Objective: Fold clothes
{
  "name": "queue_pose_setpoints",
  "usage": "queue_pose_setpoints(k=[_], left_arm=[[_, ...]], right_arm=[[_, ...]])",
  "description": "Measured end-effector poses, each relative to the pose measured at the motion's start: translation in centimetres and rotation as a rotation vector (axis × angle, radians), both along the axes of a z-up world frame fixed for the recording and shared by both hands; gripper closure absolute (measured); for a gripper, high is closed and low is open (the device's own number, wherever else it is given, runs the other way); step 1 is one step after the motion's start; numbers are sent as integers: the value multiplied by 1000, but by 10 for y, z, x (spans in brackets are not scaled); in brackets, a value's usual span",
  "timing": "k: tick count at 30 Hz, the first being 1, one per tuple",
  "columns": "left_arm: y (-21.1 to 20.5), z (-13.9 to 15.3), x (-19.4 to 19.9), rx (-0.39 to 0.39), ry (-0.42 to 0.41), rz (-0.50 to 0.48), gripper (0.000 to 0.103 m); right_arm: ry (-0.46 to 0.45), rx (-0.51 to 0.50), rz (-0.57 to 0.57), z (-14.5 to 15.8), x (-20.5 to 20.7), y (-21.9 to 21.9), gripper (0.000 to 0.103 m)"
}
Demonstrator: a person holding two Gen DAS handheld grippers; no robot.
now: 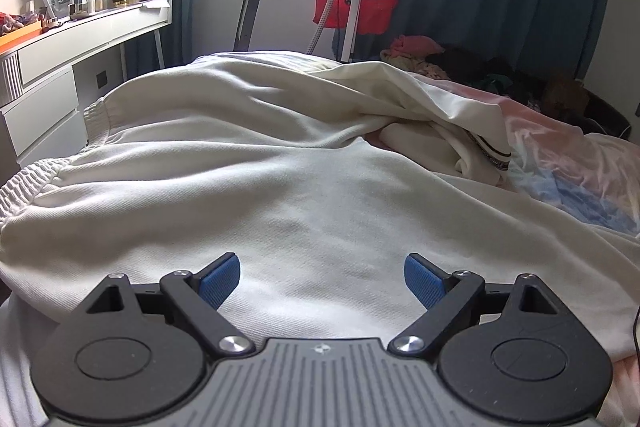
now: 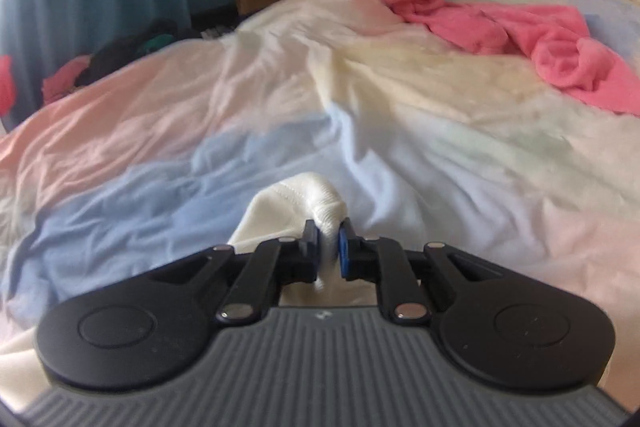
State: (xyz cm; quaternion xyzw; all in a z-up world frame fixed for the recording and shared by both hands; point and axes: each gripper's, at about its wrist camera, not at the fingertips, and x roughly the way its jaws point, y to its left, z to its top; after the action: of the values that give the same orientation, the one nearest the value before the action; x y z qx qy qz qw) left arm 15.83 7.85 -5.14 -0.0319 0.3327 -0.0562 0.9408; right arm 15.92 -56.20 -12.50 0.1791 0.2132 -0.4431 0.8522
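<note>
A cream-white garment [image 1: 256,163] with ribbed elastic bands at its left edge lies spread over the bed in the left wrist view. My left gripper [image 1: 322,277] is open and empty, its blue pads [image 1: 224,279] just above the cloth. In the right wrist view my right gripper [image 2: 329,247] is shut on a bunched ribbed piece of the white garment [image 2: 296,203], held above the pastel duvet.
A pastel pink, blue and cream duvet [image 2: 200,131] covers the bed. A pink fleece item [image 2: 520,31] lies near the headboard. A white dresser [image 1: 60,67] stands left, a clothes pile [image 1: 460,63] and dark curtains behind, and a red item [image 1: 356,9] hangs on a stand.
</note>
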Motion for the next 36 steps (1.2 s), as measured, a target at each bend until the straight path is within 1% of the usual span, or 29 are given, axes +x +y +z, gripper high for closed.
queue_pose_setpoints(k=[1,2,3,4,5,6,7,8,11,14,17,20,23,27,31,34,36], left_arm=[[0,0,1,0,-5,-2,12],[0,1,2,0,-11,-9,12],[0,2,3,0,-19,-14,12],[1,4,3,1,-30,-12,12],[2,6,3,1,-42,-6,12],[4,8,3,-1,-52,-3,12],[5,10,3,-2,-61,1,12],[6,11,3,-4,-66,7,12],[10,14,1,-18,-73,21,12],[11,15,-3,-23,-85,25,12],[9,15,-6,-13,-100,25,12],[8,15,-9,-8,-118,24,12],[8,15,-12,-8,-136,21,12],[9,17,-17,-18,-159,19,12],[8,22,-25,-23,-185,12,12],[4,26,-33,-18,-204,11,12],[1,29,-36,-36,-196,11,12]], right_arm=[[3,-1,-8,0,0,1,86],[7,-2,-16,0,-1,3,82],[10,-3,-23,0,-1,4,73],[13,-4,-31,-1,-2,6,68],[16,-5,-39,-1,-2,7,56],[15,-8,-43,0,-3,9,42],[-3,-16,-31,5,-4,14,34],[-19,-25,-15,11,-6,20,22],[-20,-77,88,29,-4,48,21],[-47,-97,201,53,-1,79,21],[-93,-115,324,79,0,120,21],[-149,-109,463,97,-6,163,21],[-176,-107,572,107,-13,195,21],[-180,-138,616,113,-25,222,21],[-201,-107,637,120,-37,233,21],[-220,-123,647,126,-49,240,21],[-224,-131,650,133,-56,245,21]])
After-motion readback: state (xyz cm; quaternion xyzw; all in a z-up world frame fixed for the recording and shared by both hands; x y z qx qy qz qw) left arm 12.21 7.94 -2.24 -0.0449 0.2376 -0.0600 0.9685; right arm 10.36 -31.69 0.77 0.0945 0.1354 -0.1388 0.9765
